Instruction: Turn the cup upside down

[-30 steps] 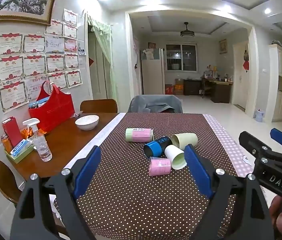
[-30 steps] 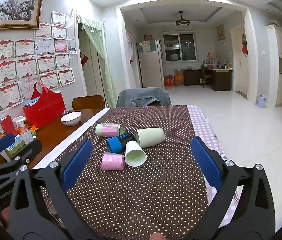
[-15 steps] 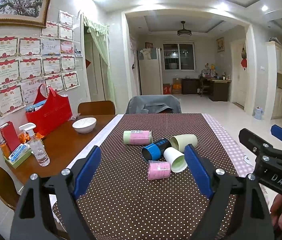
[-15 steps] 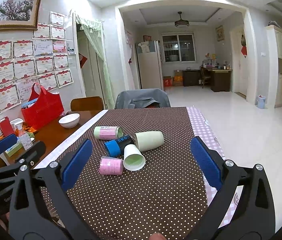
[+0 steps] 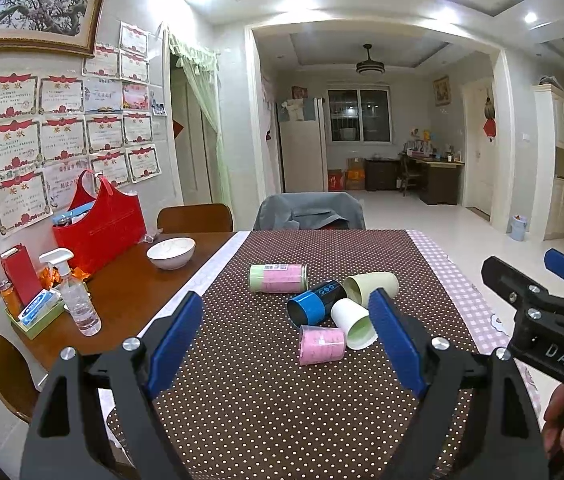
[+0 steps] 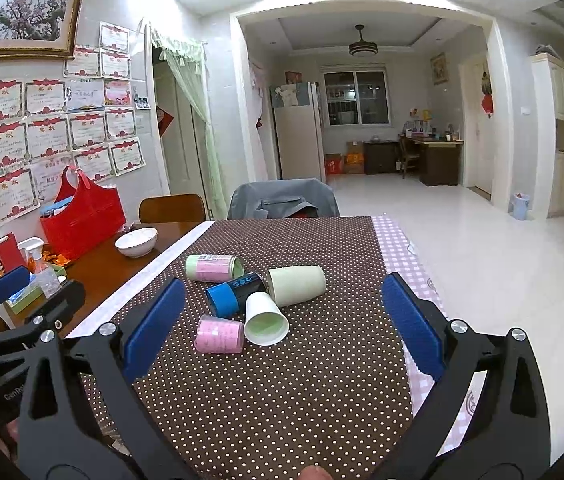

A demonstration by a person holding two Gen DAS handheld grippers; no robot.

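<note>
Several cups lie on their sides in a cluster on the brown dotted tablecloth [image 5: 266, 400]: a small pink cup [image 5: 321, 345], a white cup [image 5: 353, 323], a blue-and-black cup [image 5: 316, 307], a pale green cup [image 5: 372, 287] and a green-pink cup [image 5: 278, 278]. They also show in the right wrist view: pink [image 6: 220, 335], white [image 6: 265, 319], blue [image 6: 234, 294], pale green [image 6: 297, 285], green-pink [image 6: 214, 268]. My left gripper [image 5: 282, 340] is open and empty, short of the cluster. My right gripper [image 6: 282, 324] is open and empty, also short of it.
A white bowl [image 5: 171, 252], a red bag [image 5: 100, 228], a spray bottle [image 5: 76, 300] and a tissue box sit on the wooden table at left. A grey-draped chair [image 5: 309, 212] stands at the far end. The table's right edge drops to the tiled floor.
Both grippers have drifted slightly; the cups sit a little lower and nearer in both views. Nothing was grasped; the cups have not moved.
</note>
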